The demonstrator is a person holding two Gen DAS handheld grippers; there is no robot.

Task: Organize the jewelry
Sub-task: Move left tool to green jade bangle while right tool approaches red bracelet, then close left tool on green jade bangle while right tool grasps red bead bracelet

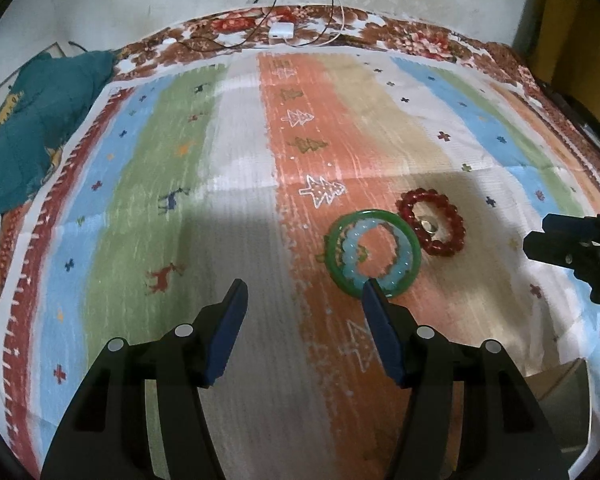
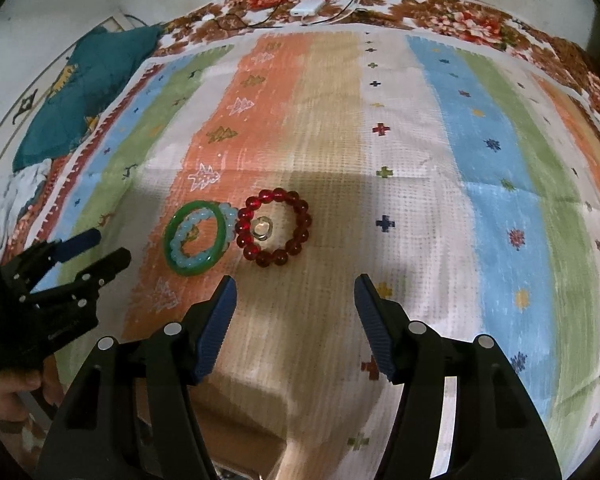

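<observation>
A green bangle (image 1: 414, 257) (image 2: 171, 236) lies on the striped cloth with a pale blue bead bracelet (image 1: 350, 250) (image 2: 180, 254) inside it. A red bead bracelet (image 1: 458, 227) (image 2: 304, 220) lies beside it, touching it, with a small clear ring (image 1: 427, 225) (image 2: 262, 228) inside. My left gripper (image 1: 305, 286) (image 2: 108, 246) is open and empty; its right fingertip overlaps the bangle's near edge in the left wrist view. My right gripper (image 2: 296, 282) (image 1: 540, 236) is open and empty, just short of the red bracelet.
The striped cloth (image 1: 240, 200) (image 2: 420, 160) covers a flowered bedspread (image 1: 420, 40) (image 2: 460, 20). A teal cushion (image 1: 32, 132) (image 2: 88, 84) lies at the far left. A white charger (image 1: 282, 32) (image 2: 308, 7) with cables lies at the far edge by the wall.
</observation>
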